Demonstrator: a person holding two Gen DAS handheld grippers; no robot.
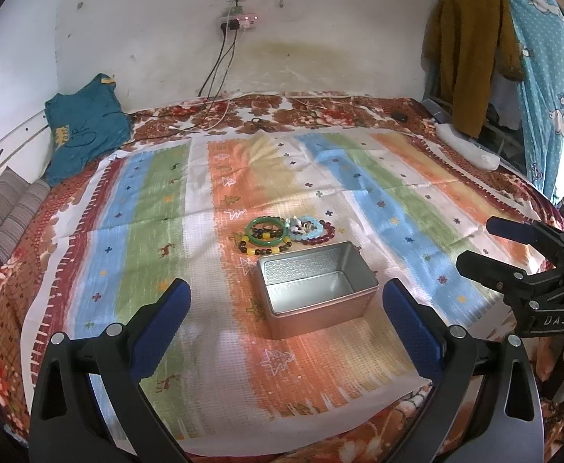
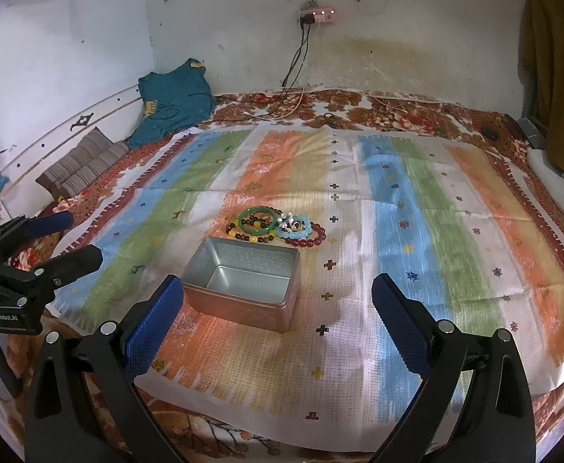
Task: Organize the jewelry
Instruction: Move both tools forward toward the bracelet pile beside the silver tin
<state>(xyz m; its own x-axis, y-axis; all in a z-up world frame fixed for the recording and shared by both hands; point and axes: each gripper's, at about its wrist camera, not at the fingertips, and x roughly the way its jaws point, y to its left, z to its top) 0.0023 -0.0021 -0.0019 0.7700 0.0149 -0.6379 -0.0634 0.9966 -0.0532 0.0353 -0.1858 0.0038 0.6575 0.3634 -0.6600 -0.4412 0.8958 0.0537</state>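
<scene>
A silver tin (image 1: 316, 289) sat open on a striped cloth (image 1: 166, 231) spread over the bed, a cluster of bead bracelets (image 1: 286, 233) lying just behind it, perhaps touching its far rim. The left gripper (image 1: 286, 308) and right gripper (image 2: 278, 301) hung above the cloth, both spread wide and holding nothing.

The left gripper (image 1: 286, 316) is hovering with its jaws spread wide — the blue-padded fingers (image 1: 164, 328) are standing well apart, gripping nothing. The right gripper (image 2: 278, 312) is holding the same pose, its blue pads (image 2: 397, 328) parted and bare. Each is showing at the edge of the other's wrist view — the two are riding side by side, both pointing forward and tilting slightly downward, with jaws gaping.
</scene>
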